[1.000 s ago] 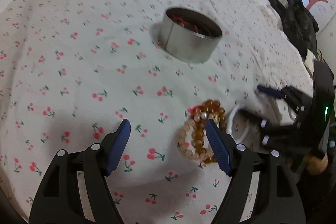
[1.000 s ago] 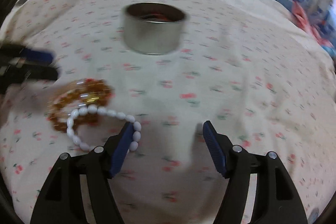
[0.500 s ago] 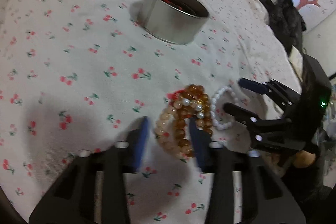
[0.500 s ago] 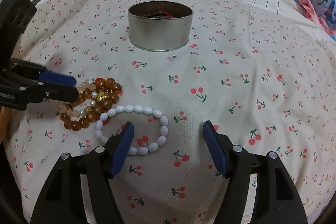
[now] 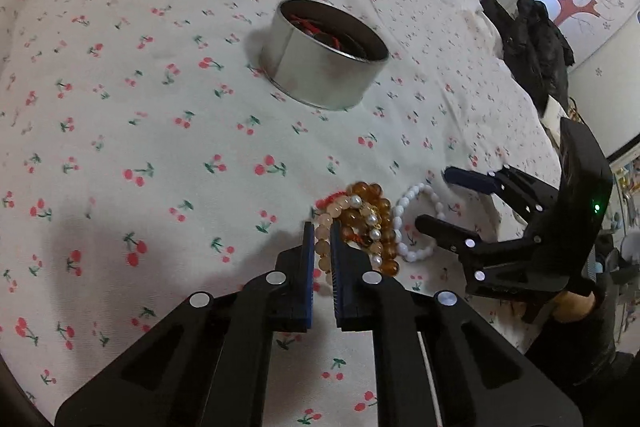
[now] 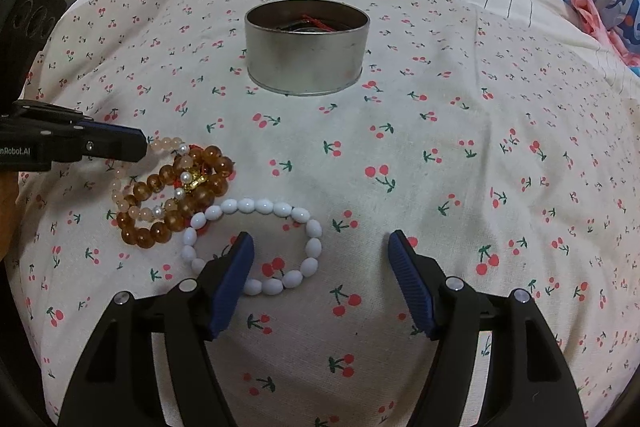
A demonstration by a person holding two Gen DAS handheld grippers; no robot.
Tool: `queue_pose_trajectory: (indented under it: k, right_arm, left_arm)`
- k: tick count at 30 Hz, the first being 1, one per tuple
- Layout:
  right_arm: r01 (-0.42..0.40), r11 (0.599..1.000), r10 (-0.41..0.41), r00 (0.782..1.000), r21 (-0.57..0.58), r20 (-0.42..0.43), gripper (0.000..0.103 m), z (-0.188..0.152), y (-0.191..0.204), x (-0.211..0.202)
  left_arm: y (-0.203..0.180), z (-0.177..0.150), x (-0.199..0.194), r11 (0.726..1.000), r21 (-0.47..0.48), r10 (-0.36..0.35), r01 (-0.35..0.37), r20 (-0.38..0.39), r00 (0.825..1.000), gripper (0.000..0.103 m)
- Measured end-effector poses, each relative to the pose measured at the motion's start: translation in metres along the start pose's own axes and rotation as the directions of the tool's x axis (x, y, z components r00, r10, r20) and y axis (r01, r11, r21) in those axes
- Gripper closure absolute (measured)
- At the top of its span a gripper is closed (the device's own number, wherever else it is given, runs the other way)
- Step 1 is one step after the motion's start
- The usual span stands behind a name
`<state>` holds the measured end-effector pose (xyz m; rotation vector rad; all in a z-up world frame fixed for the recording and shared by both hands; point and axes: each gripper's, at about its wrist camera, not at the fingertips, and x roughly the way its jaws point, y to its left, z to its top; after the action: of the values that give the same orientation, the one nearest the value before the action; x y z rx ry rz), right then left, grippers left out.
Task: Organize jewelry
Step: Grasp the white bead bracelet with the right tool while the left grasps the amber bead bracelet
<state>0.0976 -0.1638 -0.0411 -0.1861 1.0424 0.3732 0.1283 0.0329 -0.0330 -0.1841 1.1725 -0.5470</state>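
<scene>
Since a second ago the left gripper (image 5: 321,233) has drawn its blue pads from wide apart down onto the pale peach bead bracelet (image 5: 321,247), which it now pinches at the near edge of the tangled pile with the amber bead bracelet (image 6: 176,195) on the cherry-print bedspread (image 6: 440,155). Just beside that pile lies the white bead bracelet (image 6: 256,243), with the right gripper (image 6: 322,247) released and hovering over it, one finger inside the ring. Farther back stands the round metal tin (image 6: 306,47), with red cord inside.
</scene>
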Motion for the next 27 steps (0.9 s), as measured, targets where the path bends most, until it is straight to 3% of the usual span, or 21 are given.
queue_pose_trajectory:
  k: [4, 9, 13, 14, 15, 16, 18, 19, 27]
  right_arm:
    - [0.000, 1.000, 0.000, 1.000, -0.003, -0.002, 0.031, 0.000, 0.001, 0.001]
    - [-0.001, 1.000, 0.001, 1.000, -0.006, 0.000, 0.031, -0.001, 0.002, 0.000]
    - [-0.006, 1.000, 0.006, 1.000, -0.007, 0.003, 0.031, -0.001, 0.002, 0.001]
    - [-0.005, 1.000, 0.005, 1.000, -0.009, 0.003, 0.035, -0.001, 0.002, 0.001]
    - [-0.010, 1.000, 0.010, 1.000, -0.012, 0.005, 0.050, -0.001, 0.002, 0.000]
    - [-0.014, 1.000, 0.014, 1.000, -0.011, 0.004, 0.058, -0.002, 0.002, 0.000]
    - [-0.016, 1.000, 0.016, 1.000, 0.001, 0.006, 0.086, -0.001, -0.001, -0.001]
    - [-0.020, 1.000, 0.020, 1.000, 0.014, 0.008, 0.091, -0.001, -0.003, -0.002]
    - [-0.040, 0.991, 0.031, 0.997, 0.124, 0.074, 0.093, 0.004, -0.026, -0.014]
  left_arm:
    - [0.008, 0.000, 0.002, 0.999, -0.039, 0.023, -0.023, -0.016, 1.000, 0.092]
    - [0.016, -0.001, 0.007, 0.995, -0.098, -0.013, 0.011, -0.023, 1.000, 0.060]
    - [0.008, -0.001, 0.013, 0.998, -0.057, 0.024, -0.026, -0.029, 0.999, 0.058]
    - [0.006, -0.001, 0.013, 0.998, -0.045, 0.033, -0.034, -0.029, 0.999, 0.059]
    - [0.004, -0.001, 0.013, 0.998, -0.025, 0.059, -0.060, -0.024, 0.998, 0.077]
    - [0.003, -0.001, 0.013, 0.997, -0.010, 0.081, -0.082, -0.027, 0.996, 0.092]
    - [0.002, 0.000, 0.009, 0.995, 0.001, 0.105, -0.105, -0.012, 0.994, 0.099]
    - [0.001, 0.001, 0.007, 0.993, 0.009, 0.114, -0.114, 0.002, 0.993, 0.102]
    - [0.013, 0.009, -0.021, 0.991, -0.038, 0.128, -0.125, 0.117, 0.985, 0.103]
